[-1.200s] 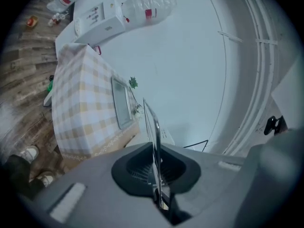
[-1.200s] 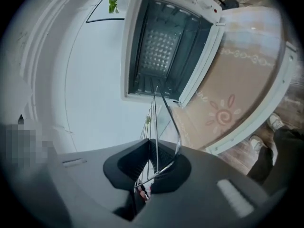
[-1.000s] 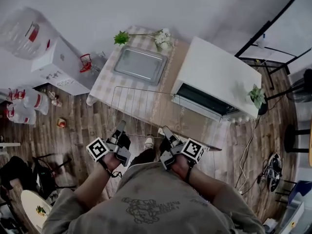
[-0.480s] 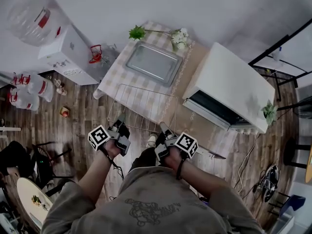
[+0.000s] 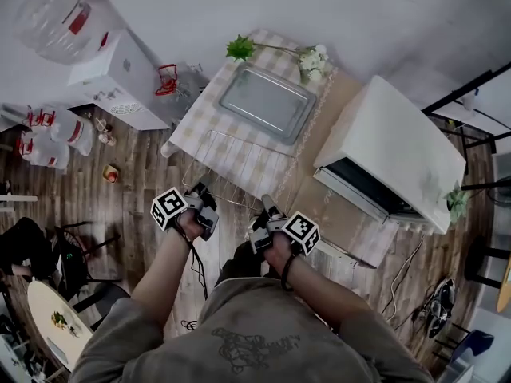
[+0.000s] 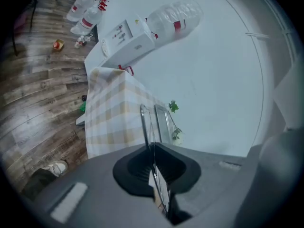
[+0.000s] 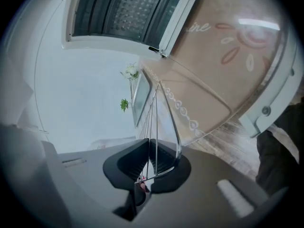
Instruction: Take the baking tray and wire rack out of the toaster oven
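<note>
The wire rack (image 5: 238, 166) hangs level over the checked tablecloth (image 5: 196, 118), held by its near edge. My left gripper (image 5: 201, 200) is shut on the rack's near left corner and my right gripper (image 5: 264, 208) on its near right corner. In the left gripper view the rack (image 6: 144, 120) runs edge-on out of the closed jaws (image 6: 156, 177). The right gripper view shows its wires (image 7: 159, 110) clamped in the jaws (image 7: 149, 167). The baking tray (image 5: 267, 102) lies flat on the cloth beyond the rack. To the right, the white toaster oven (image 5: 395, 146) has its door (image 7: 223, 56) folded down.
White flowers (image 5: 313, 58) and a green sprig (image 5: 238, 49) stand at the table's far edge behind the tray. A water dispenser (image 5: 112, 70) is to the left, with bottles (image 5: 44, 142) on the wooden floor. A potted plant (image 5: 457, 200) sits beside the oven.
Both grippers have carried the rack left, away from the oven's open front and over the checked cloth near the tray. Their hold on the rack is unchanged.
</note>
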{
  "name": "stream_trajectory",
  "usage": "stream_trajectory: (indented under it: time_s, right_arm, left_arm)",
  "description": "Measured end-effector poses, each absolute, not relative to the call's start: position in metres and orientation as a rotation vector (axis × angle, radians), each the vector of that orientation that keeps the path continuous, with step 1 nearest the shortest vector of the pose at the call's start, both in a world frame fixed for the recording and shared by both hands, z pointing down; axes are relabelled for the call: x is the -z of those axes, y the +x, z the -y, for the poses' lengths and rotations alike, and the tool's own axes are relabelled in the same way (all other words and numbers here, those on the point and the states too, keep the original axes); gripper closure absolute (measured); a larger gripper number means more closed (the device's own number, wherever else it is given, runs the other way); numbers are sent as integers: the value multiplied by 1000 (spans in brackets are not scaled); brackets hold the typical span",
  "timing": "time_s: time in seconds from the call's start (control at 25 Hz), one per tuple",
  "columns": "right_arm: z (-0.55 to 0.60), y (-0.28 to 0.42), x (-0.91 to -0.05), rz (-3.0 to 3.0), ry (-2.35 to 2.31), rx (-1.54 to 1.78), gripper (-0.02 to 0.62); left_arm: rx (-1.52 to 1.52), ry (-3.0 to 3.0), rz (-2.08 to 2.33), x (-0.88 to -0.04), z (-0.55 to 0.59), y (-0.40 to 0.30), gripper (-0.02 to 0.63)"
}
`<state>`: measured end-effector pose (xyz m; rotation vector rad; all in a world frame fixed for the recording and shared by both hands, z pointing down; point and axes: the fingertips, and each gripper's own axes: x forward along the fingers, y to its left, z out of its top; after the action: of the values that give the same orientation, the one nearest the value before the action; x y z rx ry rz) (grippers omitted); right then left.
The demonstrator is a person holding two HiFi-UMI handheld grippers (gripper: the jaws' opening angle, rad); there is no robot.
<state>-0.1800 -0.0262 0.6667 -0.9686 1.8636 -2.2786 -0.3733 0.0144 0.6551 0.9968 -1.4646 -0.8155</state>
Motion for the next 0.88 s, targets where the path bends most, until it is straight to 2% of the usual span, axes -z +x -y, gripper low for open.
stream_trajectory:
  time_s: [0.2, 0.44, 0.56, 0.76, 0.88]
  right_arm:
    - [30, -195, -677, -1861, -948, 2320, 557]
    - [25, -215, -700, -1946, -905, 2418, 486]
    - [23, -222, -708, -1941, -870, 2480, 432]
    - [20, -219, -714, -1961, -857, 2531, 433]
    - [21, -222, -709, -1950, -782, 2561, 372]
  left_arm:
    - [831, 939, 1492, -672, -5, -390, 589]
    - [815, 902, 1540, -687, 15, -420, 577]
    - [811, 876, 1563, -692, 24, -430, 560]
    - [720, 791, 1631, -711, 23, -435, 487]
    - [646, 765, 1675, -713, 19, -436, 469]
